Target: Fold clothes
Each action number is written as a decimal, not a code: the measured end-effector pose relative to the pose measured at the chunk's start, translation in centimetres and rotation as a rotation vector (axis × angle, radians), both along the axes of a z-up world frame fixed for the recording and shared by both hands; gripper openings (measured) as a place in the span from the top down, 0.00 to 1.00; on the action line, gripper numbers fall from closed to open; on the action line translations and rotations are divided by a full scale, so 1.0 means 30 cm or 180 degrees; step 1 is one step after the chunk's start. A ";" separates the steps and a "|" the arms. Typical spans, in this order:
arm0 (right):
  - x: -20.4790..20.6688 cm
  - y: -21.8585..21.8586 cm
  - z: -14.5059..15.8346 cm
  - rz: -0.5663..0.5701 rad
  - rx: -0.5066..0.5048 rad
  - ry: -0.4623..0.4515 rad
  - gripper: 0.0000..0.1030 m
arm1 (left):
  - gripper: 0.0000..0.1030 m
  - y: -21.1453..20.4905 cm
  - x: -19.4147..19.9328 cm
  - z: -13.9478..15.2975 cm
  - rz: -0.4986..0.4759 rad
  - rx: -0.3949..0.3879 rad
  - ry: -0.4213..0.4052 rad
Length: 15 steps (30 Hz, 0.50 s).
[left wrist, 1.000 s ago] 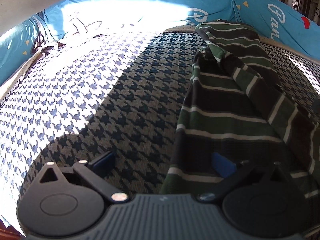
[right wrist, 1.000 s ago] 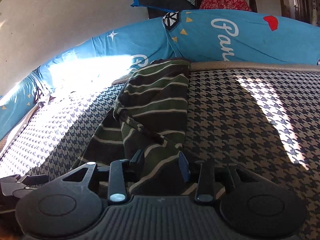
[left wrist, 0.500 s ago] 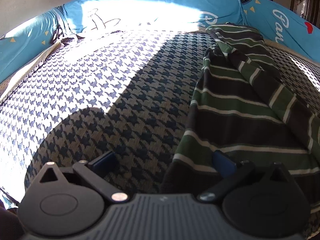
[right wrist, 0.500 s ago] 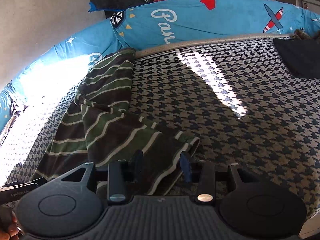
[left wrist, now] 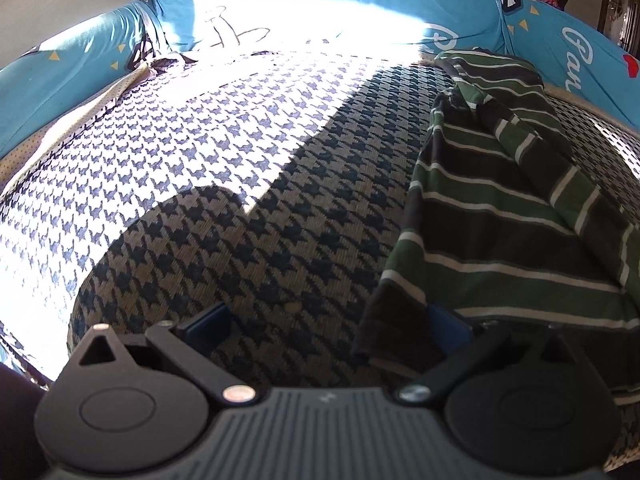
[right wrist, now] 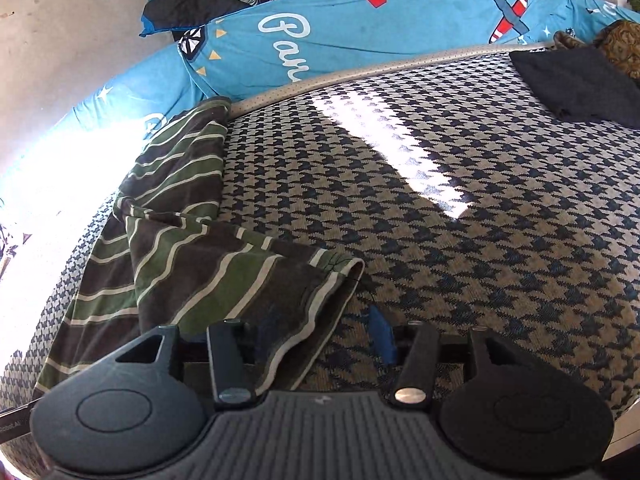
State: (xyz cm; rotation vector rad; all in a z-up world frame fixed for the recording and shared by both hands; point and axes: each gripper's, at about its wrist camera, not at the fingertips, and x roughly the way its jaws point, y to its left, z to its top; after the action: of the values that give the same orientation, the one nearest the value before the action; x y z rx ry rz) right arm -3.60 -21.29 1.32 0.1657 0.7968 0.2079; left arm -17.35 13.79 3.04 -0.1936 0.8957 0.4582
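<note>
Nearest us, our left tool [left wrist: 326, 320] is spread wide, its right finger under the shirt's [left wrist: 500, 208] near edge. Our right tool [right wrist: 320, 332] is released too, with the shirt's [right wrist: 192, 248] corner draped over its left finger. The shirt lies on the bed [right wrist: 460, 240], reaching back to the blue bolster [right wrist: 360, 40]. Right of the shirt, far back, lies a dark cloth [right wrist: 576, 84].

The green, dark-grey and white striped knit garment [left wrist: 500, 216] ran off the right edge of the left wrist view, and its hem covered the base of the left gripper's blue right finger [left wrist: 444, 328]. In the right wrist view, the garment's corner [right wrist: 296, 320] hid that gripper's left finger; glare washed out the far left
</note>
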 end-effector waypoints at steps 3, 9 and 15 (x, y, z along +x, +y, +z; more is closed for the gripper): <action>0.003 0.016 -0.003 -0.0003 -0.0062 -0.0042 0.50 | 0.00 0.012 -0.009 0.000 0.0043 -0.0020 0.0006; 0.013 0.034 -0.011 -0.0025 -0.0095 -0.0120 0.50 | 0.00 0.039 -0.027 0.000 0.0136 -0.0068 -0.0045; 0.016 0.047 -0.019 0.0071 -0.0122 -0.0197 0.71 | 0.00 0.036 -0.019 -0.006 0.0155 -0.0016 -0.0037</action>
State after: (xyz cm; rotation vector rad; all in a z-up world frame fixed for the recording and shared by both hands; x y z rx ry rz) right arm -3.13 -19.88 0.76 0.1138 0.7409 0.2179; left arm -17.93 14.86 2.87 -0.2230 0.8823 0.4995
